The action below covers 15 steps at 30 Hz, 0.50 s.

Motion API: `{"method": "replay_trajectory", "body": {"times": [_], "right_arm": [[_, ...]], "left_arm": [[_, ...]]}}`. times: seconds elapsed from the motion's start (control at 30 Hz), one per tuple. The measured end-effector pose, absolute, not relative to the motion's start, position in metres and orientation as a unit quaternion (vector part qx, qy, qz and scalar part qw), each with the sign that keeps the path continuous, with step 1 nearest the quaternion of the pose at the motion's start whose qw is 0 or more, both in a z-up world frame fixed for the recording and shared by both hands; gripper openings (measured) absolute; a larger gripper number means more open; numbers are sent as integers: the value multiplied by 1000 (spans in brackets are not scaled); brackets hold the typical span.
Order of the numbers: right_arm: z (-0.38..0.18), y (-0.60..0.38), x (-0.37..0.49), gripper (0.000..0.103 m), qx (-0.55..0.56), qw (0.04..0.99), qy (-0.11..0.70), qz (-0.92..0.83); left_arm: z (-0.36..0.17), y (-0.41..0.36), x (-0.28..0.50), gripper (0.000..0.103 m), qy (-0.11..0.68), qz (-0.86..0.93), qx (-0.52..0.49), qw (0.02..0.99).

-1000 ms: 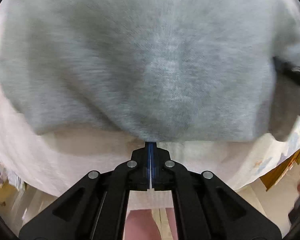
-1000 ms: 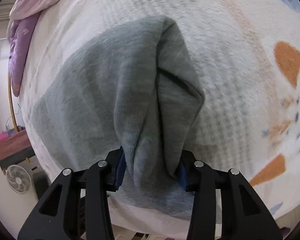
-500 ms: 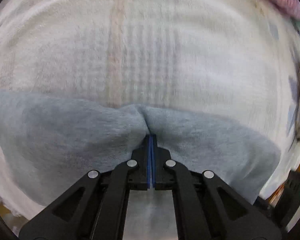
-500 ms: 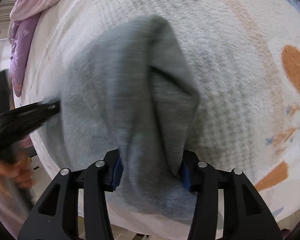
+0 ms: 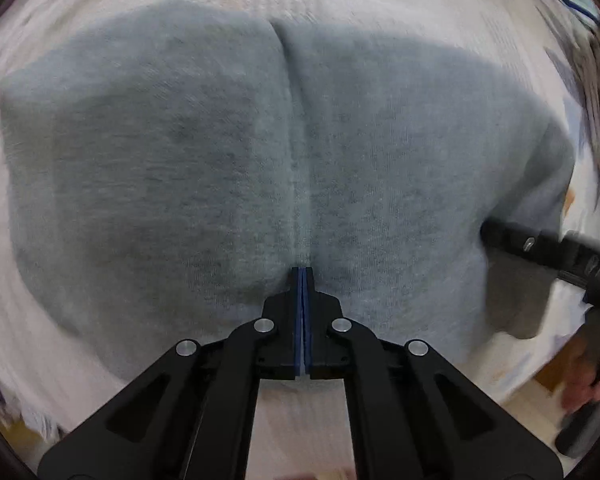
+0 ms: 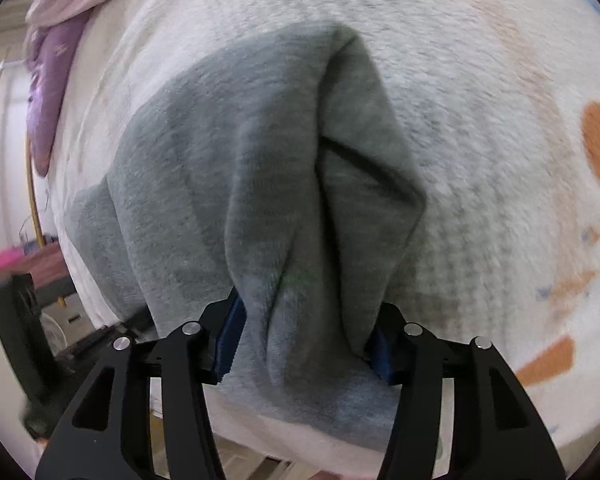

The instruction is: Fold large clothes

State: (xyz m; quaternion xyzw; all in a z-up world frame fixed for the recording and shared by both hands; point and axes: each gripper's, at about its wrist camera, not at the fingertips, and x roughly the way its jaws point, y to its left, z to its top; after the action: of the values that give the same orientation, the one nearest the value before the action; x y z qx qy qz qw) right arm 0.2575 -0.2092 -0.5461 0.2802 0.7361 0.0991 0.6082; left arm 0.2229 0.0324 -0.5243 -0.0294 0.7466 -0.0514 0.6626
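A large grey fleece garment (image 5: 204, 168) lies spread on a white bedcover (image 5: 340, 4). My left gripper (image 5: 302, 272) is shut on the near edge of the garment, which puckers into a crease running away from the jaws. In the right wrist view the same grey garment (image 6: 228, 168) bunches up between my right gripper's (image 6: 304, 332) blue pads, which are shut on a thick fold of it. The right gripper also shows at the right edge of the left wrist view (image 5: 540, 244), at the garment's side.
The bedcover (image 6: 480, 80) has orange and blue patches. A pink and purple quilt (image 6: 52, 80) lies at the bed's far left corner. A fan (image 6: 54, 336) and dark furniture stand on the floor beyond the left edge. A hand (image 5: 592, 384) holds the right gripper.
The left gripper swung the garment's edge over and down, so the grey cloth now lies spread ahead of it. The right gripper kept its hold and barely moved.
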Motion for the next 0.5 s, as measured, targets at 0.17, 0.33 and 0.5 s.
{"method": "replay_trajectory", "body": {"times": [0.17, 0.33, 0.5], "right_arm": [[-534, -215, 251, 21, 302, 619, 717, 111], [-480, -204, 241, 17, 306, 650, 679, 150], [-435, -164, 237, 16, 276, 659, 673, 191]], "left_arm": [[-525, 40, 214, 1, 726, -67, -58, 682], [-522, 44, 205, 2, 710, -62, -71, 698], [-524, 53, 181, 4, 687, -80, -54, 720]]}}
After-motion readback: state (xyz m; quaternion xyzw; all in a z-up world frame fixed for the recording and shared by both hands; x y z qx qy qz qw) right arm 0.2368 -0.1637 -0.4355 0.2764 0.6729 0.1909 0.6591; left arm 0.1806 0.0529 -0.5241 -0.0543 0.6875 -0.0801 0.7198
